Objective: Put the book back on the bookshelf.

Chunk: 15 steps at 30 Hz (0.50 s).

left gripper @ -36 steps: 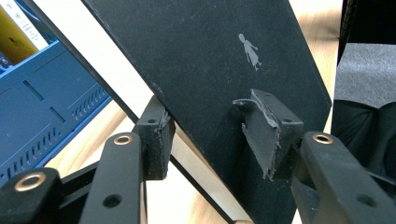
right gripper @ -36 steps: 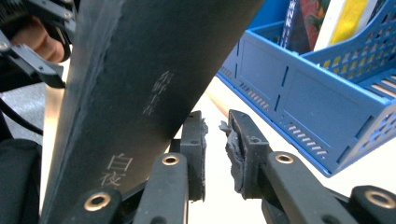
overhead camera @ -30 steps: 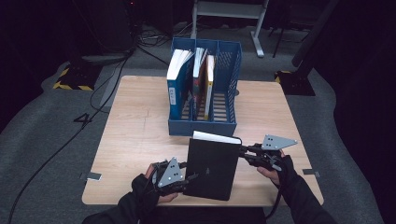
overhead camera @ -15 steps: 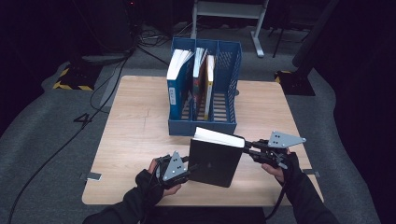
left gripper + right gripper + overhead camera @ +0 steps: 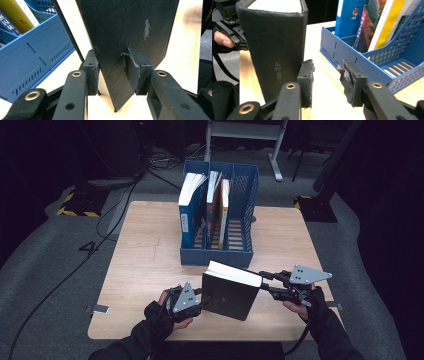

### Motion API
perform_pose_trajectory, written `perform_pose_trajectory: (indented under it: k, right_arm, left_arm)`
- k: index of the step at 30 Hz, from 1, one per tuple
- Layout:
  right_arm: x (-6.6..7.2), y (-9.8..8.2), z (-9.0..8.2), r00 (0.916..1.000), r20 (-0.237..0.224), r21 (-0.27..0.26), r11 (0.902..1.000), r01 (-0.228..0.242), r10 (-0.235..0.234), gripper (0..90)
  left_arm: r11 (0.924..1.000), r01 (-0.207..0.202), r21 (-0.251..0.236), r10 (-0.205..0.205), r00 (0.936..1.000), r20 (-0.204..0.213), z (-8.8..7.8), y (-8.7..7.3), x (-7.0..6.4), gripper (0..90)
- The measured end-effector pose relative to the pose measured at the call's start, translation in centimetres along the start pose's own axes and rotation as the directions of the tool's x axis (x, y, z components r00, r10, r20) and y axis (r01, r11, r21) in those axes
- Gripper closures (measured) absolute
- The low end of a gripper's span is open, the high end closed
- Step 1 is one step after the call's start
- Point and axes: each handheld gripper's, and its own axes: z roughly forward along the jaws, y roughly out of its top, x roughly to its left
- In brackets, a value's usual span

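My left gripper (image 5: 196, 301) is clamped on the black book (image 5: 231, 290): in the left gripper view both pads squeeze the lower edge of its cover (image 5: 125, 35), one on each face, with the pages between. The book stands upright at the near side of the table (image 5: 145, 270), spine toward my right, white page tops facing up, and it looks lifted a little off the wood. My right gripper (image 5: 270, 282) sits at the book's right edge with its jaws apart; they have just been opening, and in the right gripper view the spine (image 5: 274, 50) stands beside the left pad, not between the two, so nothing is in that gap. I cannot tell whether that pad touches the spine. Just beyond the book stands the blue rack (image 5: 220, 255), its front wall close to the book's far face. It holds a blue book (image 5: 189, 212) in its left slot and two thinner ones (image 5: 219, 205) in the middle.
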Motion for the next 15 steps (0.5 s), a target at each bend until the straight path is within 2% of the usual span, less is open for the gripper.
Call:
perform_pose_trajectory:
  k: [2,5,8,15]
  right_arm:
    - [0.1,-0.2,-0.3,1.0000,-0.001,0.002,1.0000,-0.003,0.003,61.6]
    - [0.3,-0.4,-1.0,0.9999,-0.011,0.004,1.0000,0.002,-0.002,55.2]
    - [0.7,-0.6,-1.7,0.9999,-0.015,0.008,1.0000,0.004,-0.004,53.6]
    - [1.9,-0.6,-2.3,0.9975,-0.070,0.007,0.9999,0.013,-0.013,43.6]
  left_arm:
    - [1.0000,-0.001,-0.001,0.001,1.0000,-0.001,0.0,0.0,0.0,64.3]
    - [1.0000,-0.009,0.004,0.009,0.9999,-0.009,-0.1,-0.1,-0.2,64.4]
    - [0.9996,-0.008,0.026,0.008,0.9999,-0.014,0.0,-0.3,-0.1,64.9]
    - [0.9978,-0.030,0.059,0.031,0.9994,-0.017,0.2,-0.6,-0.2,58.7]
